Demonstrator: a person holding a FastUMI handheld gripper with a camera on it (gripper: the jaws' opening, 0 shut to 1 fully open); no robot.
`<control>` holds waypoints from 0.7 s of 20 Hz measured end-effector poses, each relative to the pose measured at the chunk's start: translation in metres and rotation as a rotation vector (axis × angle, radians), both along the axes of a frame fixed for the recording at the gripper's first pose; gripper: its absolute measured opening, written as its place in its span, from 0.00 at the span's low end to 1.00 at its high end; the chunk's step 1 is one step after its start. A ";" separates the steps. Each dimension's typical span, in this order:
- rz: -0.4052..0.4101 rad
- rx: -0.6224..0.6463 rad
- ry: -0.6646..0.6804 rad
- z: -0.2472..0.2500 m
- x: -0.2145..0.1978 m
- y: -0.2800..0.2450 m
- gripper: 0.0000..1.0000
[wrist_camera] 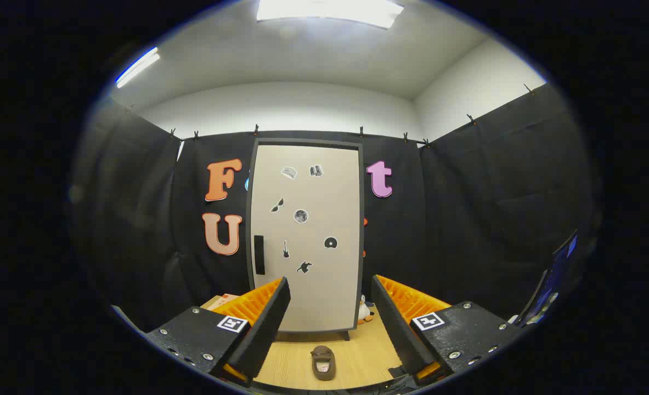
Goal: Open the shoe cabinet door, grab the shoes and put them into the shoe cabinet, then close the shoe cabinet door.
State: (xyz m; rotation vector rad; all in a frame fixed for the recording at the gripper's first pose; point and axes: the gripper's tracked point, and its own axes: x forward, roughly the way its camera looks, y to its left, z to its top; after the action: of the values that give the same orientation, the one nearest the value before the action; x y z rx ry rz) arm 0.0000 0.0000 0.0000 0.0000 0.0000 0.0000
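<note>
While the gripper (329, 307) hangs above a pale wood-grain floor (368, 351), its two fingers stand wide apart with nothing held between them. A single brown shoe (323, 362) lies flat on the boards low in the gap between the fingers, toe pointing toward the cabinet and touching neither finger. Beyond the fingers the shoe cabinet (306, 236) stands upright on short dark legs, its light grey door shut inside a dark frame; a black vertical handle (259, 254) sits near the door's left edge, and small dark stickers are scattered over the panel. A little white toy figure (363, 310) stands on the floor just beside the cabinet's lower right corner. A cardboard box (223, 300) peeks out behind the left finger. Black cloth walls (467, 208) close the booth on three sides, clipped along their tops. Above them rise white walls and a white ceiling with a bright light panel (329, 11).
</note>
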 end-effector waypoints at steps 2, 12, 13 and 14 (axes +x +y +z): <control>0.001 -0.008 0.005 -0.001 0.000 0.001 0.94; -0.014 -0.020 0.007 -0.002 0.010 0.000 0.93; -0.012 -0.017 0.007 -0.002 0.013 0.002 0.93; -0.011 -0.013 0.006 -0.002 0.019 0.005 0.93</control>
State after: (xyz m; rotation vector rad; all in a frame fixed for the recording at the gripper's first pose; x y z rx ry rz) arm 0.0188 0.0049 -0.0018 -0.0130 0.0058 -0.0110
